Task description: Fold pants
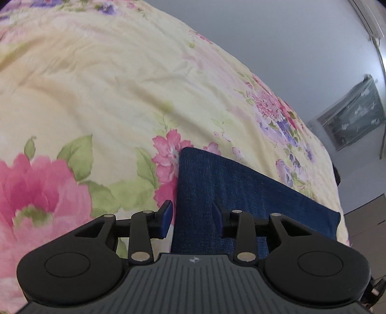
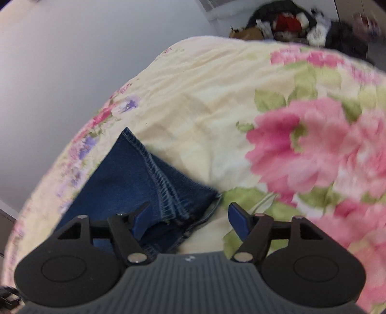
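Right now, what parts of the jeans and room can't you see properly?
- Left wrist view: the jeans run under the left gripper, so their near end is hidden.
- Right wrist view: the right gripper covers the jeans' near part.
- Right wrist view: the dark pile beyond the floral bedspread is blurred.

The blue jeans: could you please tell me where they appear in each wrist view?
Left wrist: blue jeans lower centre-right, a smooth folded edge.
Right wrist: lower left, stitched hem showing.
Shared landmark: the floral bedspread beneath them.
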Available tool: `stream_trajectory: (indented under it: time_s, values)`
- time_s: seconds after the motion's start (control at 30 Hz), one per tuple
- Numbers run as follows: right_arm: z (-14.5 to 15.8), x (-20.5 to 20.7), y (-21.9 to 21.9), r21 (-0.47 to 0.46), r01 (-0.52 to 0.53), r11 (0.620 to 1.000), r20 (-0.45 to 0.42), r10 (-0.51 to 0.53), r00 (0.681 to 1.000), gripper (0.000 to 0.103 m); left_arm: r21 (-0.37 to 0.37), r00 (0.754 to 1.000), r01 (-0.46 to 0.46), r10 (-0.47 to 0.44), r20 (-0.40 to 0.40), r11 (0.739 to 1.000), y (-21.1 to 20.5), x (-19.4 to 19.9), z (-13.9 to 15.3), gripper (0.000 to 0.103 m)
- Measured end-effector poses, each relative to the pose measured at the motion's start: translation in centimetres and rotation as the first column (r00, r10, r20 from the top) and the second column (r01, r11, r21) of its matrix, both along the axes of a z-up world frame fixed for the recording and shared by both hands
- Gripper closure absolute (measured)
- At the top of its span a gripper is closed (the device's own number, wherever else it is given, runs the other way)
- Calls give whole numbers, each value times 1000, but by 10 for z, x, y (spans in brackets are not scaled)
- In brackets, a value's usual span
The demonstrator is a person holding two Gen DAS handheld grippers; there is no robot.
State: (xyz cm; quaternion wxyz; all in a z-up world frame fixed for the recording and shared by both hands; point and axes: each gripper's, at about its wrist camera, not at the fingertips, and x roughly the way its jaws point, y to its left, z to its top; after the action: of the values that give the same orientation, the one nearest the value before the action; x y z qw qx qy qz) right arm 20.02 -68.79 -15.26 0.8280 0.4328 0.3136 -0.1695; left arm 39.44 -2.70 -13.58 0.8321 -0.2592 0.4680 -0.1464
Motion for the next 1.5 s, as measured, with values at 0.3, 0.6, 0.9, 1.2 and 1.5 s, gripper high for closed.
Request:
stream_trajectory:
  time_s: [0.3,0.6,0.9,1.2,1.5]
  values:
    - [-46,25,8,185,45,982,98,-64,993,36,-232,993,-70,47,-106,970,4,15,-55,62]
    - [-50,32,6,141,27,990,132,-46,990,69,-173,999,-45,38,-38,984,-6,15,-45,92]
    - [46,41,43,-131,-116,985,107,130,986,86,-31,994,26,-23,106,999,-21,2,40,95]
    - [105,11,132,-133,-272,953,140,290,947,87,130,987,10,-31,157,991,45,-23,105,95]
    - [37,-53,196,27,-304,952,52,302,952,86,318,997,17,-40,66,948,79,-45,57,95]
